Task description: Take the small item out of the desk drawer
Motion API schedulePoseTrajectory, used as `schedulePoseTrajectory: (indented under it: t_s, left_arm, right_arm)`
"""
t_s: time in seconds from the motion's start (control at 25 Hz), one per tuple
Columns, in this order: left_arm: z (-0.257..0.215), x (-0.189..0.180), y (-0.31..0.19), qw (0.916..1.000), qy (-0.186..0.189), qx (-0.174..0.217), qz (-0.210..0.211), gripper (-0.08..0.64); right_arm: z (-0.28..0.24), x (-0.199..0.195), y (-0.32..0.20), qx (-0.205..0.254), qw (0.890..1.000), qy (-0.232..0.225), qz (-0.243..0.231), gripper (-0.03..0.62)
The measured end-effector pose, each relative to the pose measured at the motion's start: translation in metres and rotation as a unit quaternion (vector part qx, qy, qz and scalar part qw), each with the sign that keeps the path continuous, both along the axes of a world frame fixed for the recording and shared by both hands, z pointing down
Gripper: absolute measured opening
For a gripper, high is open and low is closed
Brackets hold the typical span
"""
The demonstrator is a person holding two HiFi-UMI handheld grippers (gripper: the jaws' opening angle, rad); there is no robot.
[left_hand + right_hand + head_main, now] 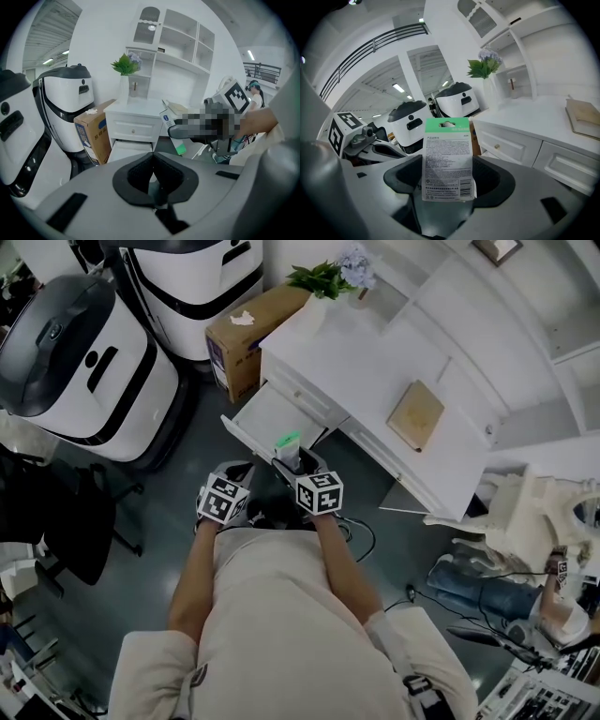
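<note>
A small carded packet [446,159] with a green top stands upright between the jaws of my right gripper [448,188], which is shut on it. In the head view the packet [288,447] sticks up from the right gripper [294,465], just in front of the open drawer [270,418] of the white desk [366,362]. My left gripper [233,472] hangs beside it to the left, apart from the drawer. Its black pads [140,176] meet with nothing between them. The left gripper view shows the open drawer [127,151] and the packet [180,148] to the right.
Two large white robots [84,352] stand left of the desk, beside a cardboard box [251,329]. A vase with a plant [323,287] and a tan notebook [415,414] are on the desk top. A dark chair [66,521] is at the left, cables [361,535] lie on the floor.
</note>
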State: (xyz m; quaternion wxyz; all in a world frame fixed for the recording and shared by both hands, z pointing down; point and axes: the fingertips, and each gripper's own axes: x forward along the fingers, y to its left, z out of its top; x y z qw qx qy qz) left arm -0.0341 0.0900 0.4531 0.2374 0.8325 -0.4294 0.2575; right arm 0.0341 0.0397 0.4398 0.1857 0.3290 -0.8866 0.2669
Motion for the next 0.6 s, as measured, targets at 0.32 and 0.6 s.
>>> schedulePoseTrajectory:
  t_s: [0.32, 0.6]
  left_arm:
    - [0.0007, 0.0073, -0.0050, 0.9998, -0.002, 0.000, 0.018, 0.015]
    - [-0.0004, 0.0041, -0.0077, 0.9999, -0.001, 0.000, 0.017, 0.015]
  right_arm:
    - [0.0012, 0.0110, -0.0057, 0.005, 1.000, 0.006, 0.017, 0.348]
    - [0.0005, 0.0072, -0.0084, 0.008, 1.000, 0.009, 0.013, 0.348]
